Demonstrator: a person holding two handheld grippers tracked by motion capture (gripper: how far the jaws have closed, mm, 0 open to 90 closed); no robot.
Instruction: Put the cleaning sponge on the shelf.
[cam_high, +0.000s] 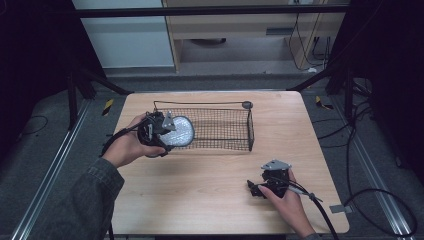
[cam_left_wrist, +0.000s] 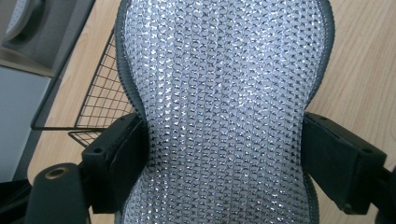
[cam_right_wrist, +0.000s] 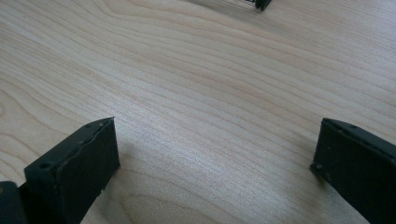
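A silvery, glittering mesh pad (cam_high: 180, 131) with a dark grey edge is held over the left end of a black wire basket (cam_high: 225, 131). My left gripper (cam_high: 167, 134) is shut on it, one jaw pressed against each side of the pad (cam_left_wrist: 224, 112), whose waist narrows where the jaws pinch it. The basket's wire wall (cam_left_wrist: 100, 100) lies behind the pad on the left. My right gripper (cam_high: 256, 189) rests low over the bare wood near the table's front right. In the right gripper view its fingers (cam_right_wrist: 77, 172) stand wide apart with nothing between them.
The basket has a thin wire handle (cam_high: 200, 104) along its far side. The wooden table (cam_high: 210, 190) has bare room in front of the basket. Cables (cam_high: 370, 200) trail on the floor at the right. Dark stand legs (cam_high: 80, 85) flank the table's far corners.
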